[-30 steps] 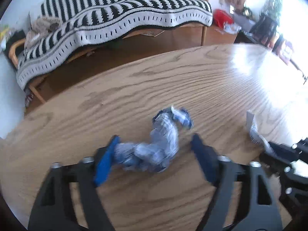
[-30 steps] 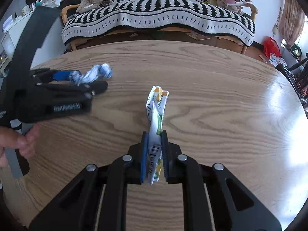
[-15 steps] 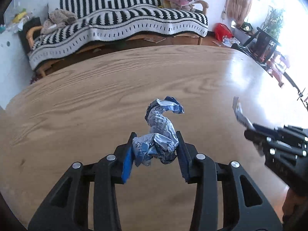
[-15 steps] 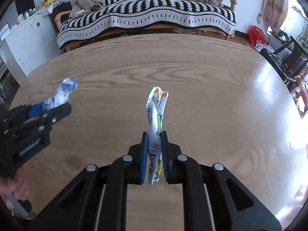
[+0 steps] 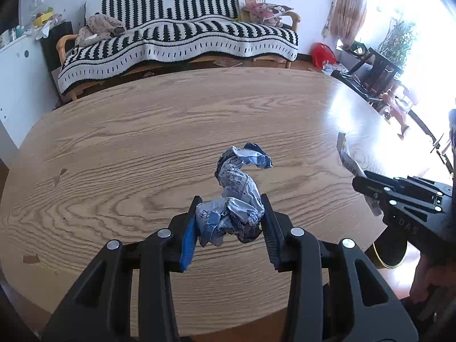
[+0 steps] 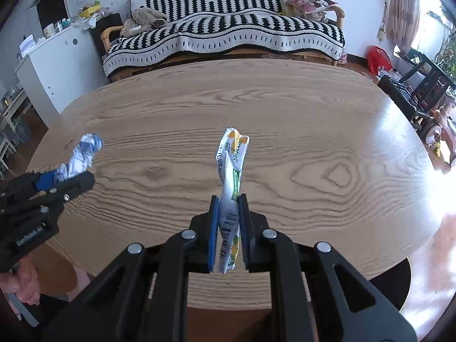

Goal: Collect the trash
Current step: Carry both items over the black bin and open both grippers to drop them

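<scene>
Right now both claws grip trash above the wooden desk (image 5: pixel 142 148). Clamped partway closed, the left claw (image 5: pixel 229 219) has its pads pressing either side of a crumpled blue-and-silver wrapper (image 5: pixel 236 196), whose twisted tail curls up ahead of the fingertips. Nearly closed, the right claw (image 6: pixel 228 222) pinches a flattened white, green and orange packet (image 6: pixel 231 176) that stands upright between its pads, barcode end hanging just below them. Neither piece touches the desk.
</scene>
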A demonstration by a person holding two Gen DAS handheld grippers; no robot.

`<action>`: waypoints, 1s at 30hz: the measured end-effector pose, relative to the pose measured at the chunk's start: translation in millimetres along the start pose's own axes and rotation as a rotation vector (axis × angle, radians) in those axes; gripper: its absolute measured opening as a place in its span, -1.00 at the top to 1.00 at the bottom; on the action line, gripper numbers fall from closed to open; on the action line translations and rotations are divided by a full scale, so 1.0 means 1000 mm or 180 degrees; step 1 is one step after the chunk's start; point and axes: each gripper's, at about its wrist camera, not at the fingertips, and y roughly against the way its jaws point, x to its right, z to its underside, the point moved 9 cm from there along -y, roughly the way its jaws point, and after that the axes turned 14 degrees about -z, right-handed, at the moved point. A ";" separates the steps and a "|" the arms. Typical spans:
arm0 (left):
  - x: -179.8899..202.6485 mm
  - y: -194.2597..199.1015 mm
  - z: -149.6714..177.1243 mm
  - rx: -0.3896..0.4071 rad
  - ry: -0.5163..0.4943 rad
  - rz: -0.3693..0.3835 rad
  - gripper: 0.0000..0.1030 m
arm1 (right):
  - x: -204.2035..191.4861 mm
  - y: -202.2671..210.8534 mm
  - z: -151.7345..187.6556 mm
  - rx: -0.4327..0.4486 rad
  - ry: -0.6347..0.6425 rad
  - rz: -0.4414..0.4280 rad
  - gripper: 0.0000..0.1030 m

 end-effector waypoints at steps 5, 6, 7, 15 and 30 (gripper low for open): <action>0.010 0.002 -0.009 0.0108 -0.0029 -0.0054 0.23 | 0.019 0.007 -0.005 0.0042 -0.0093 0.0061 0.72; 0.015 0.001 -0.011 0.0116 -0.0035 -0.0049 0.23 | 0.024 0.010 -0.005 0.0056 -0.0125 0.0080 0.72; 0.017 0.000 -0.014 0.0112 -0.0041 -0.0029 0.23 | 0.030 0.012 -0.007 0.0067 -0.0153 0.0095 0.72; 0.098 0.001 -0.027 0.0185 -0.0261 0.0266 0.23 | 0.109 0.057 0.007 0.0224 -0.0500 0.0334 0.72; 0.347 0.037 0.042 0.0267 -0.1279 0.1318 0.23 | 0.320 0.183 0.127 0.0447 -0.1715 0.1030 0.72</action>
